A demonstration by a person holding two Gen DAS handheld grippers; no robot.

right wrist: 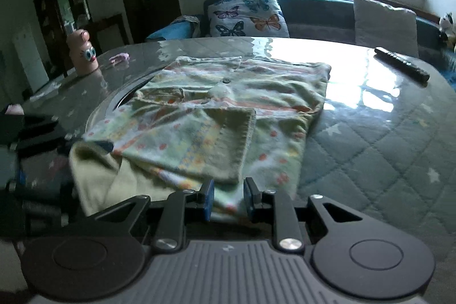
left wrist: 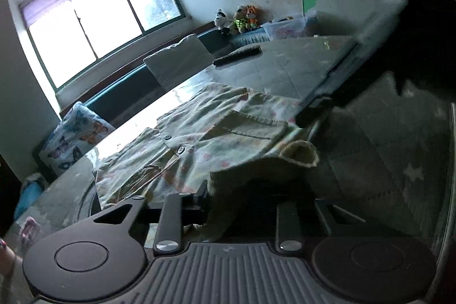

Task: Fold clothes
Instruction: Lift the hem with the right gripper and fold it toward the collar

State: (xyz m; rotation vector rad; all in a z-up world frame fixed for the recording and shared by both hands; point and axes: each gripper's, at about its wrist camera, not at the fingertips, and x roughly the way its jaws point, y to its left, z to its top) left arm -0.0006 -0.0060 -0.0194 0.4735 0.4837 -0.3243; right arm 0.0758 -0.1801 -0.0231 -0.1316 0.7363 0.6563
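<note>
A pale green patterned button shirt (left wrist: 199,133) lies partly folded on the quilted table (left wrist: 285,67); it also shows in the right wrist view (right wrist: 216,110). My left gripper (left wrist: 236,204) has the shirt's near hem draped between its fingers; its fingertips are hidden by the cloth. My right gripper (right wrist: 228,197) stands a little open with blue pads (right wrist: 209,198) on either side of the shirt's near edge. A sleeve (right wrist: 228,144) is folded over the shirt's front.
A black remote (right wrist: 401,66) lies at the table's far right. A pink bottle with eyes (right wrist: 82,53) and a small pink item (right wrist: 119,58) stand far left. Behind is a sofa with a butterfly pillow (right wrist: 248,14). The left gripper (right wrist: 25,138) shows at the left.
</note>
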